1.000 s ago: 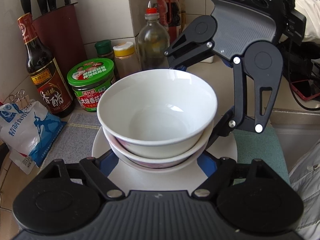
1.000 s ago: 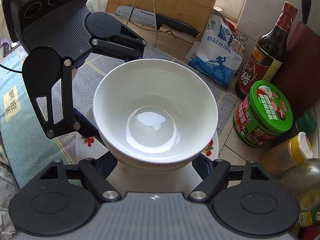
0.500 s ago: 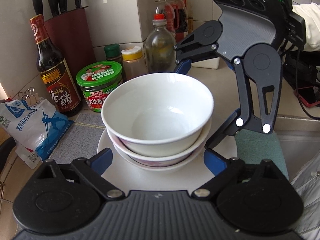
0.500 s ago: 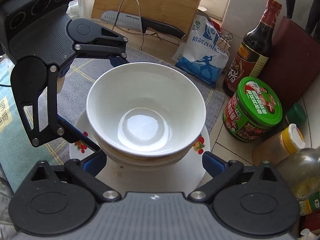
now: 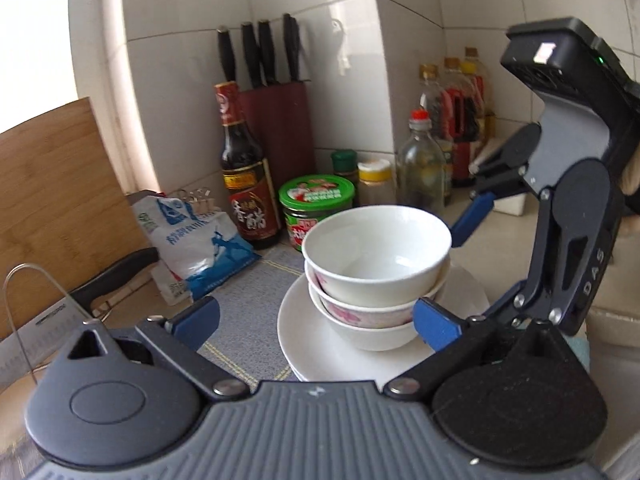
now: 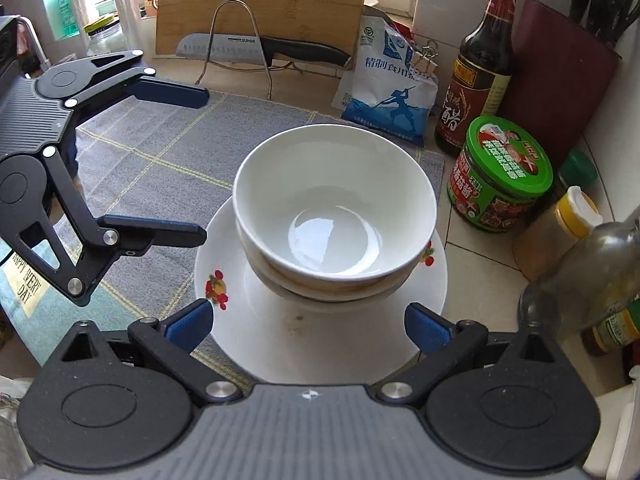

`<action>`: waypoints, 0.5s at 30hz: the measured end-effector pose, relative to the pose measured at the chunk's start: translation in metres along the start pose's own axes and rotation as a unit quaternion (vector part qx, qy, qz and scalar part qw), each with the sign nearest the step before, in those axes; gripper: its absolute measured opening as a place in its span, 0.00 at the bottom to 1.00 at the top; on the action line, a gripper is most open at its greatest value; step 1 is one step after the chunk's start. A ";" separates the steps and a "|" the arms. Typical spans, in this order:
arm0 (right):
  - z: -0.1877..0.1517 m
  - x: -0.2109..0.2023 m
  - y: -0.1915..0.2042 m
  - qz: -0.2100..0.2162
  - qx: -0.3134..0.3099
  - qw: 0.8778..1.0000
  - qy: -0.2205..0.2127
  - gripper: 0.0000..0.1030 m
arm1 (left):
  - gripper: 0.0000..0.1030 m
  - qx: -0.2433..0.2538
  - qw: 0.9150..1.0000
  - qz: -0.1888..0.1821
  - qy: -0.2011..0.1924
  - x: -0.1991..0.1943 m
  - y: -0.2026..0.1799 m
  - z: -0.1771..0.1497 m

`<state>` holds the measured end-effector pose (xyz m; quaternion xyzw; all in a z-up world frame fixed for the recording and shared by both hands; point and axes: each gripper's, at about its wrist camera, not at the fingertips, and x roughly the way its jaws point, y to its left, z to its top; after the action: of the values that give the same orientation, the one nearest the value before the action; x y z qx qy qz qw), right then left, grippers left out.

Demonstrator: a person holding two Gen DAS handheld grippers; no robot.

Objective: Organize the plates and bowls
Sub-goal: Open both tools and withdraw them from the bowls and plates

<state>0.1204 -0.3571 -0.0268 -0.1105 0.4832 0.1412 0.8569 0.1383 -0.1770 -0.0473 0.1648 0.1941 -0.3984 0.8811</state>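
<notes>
A stack of white bowls [image 6: 334,216] stands on white plates [image 6: 256,320] with fruit prints, on a grey mat; it also shows in the left wrist view [image 5: 376,264], where the lower bowl has a pink pattern. My right gripper [image 6: 308,322] is open and empty, its blue fingertips wide apart at the near edge of the plate. My left gripper [image 5: 316,320] is open and empty, drawn back from the stack. It shows in the right wrist view [image 6: 200,164] at the left of the stack, apart from it.
A green-lidded jar [image 6: 500,172], a dark sauce bottle [image 6: 476,80], a salt bag [image 6: 388,84], spice jars and oil bottles crowd the tiled corner. A knife block [image 5: 276,128], a cutting board [image 6: 260,4] and a knife on a wire rack [image 6: 240,52] stand behind the mat [image 6: 160,148].
Both grippers have opened wider and pulled back from the stack of bowls, which stays on the plates. The left gripper has risen and moved away to the left.
</notes>
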 end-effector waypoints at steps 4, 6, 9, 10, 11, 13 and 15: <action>-0.002 -0.009 0.018 -0.074 0.057 0.996 0.008 1.00 | 0.99 -0.055 0.998 0.043 0.009 -0.020 0.000 0.002; -0.006 -0.015 0.024 -0.108 0.100 0.989 0.003 1.00 | 0.99 -0.080 0.994 0.066 0.022 -0.030 0.001 0.001; -0.013 -0.028 0.036 -0.136 0.165 0.977 -0.010 1.00 | 0.99 -0.110 0.989 0.087 0.048 -0.045 0.004 0.000; -0.016 -0.034 0.042 -0.144 0.185 0.972 -0.021 1.00 | 0.99 -0.116 0.988 0.092 0.055 -0.051 0.004 0.000; -0.018 -0.039 0.048 -0.154 0.203 0.966 -0.029 1.00 | 0.99 -0.118 0.986 0.097 0.064 -0.055 0.004 0.000; -0.020 -0.050 0.060 -0.172 0.238 0.955 -0.045 1.00 | 0.99 -0.118 0.984 0.106 0.080 -0.064 0.003 0.001; -0.023 -0.061 0.072 -0.185 0.262 0.945 -0.059 1.00 | 0.99 -0.120 0.983 0.108 0.086 -0.073 0.002 0.004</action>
<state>0.0473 -0.3052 0.0101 0.0394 0.4225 -0.1450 0.8938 0.0963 -0.1308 -0.0087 0.1113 0.2970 -0.2589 0.9123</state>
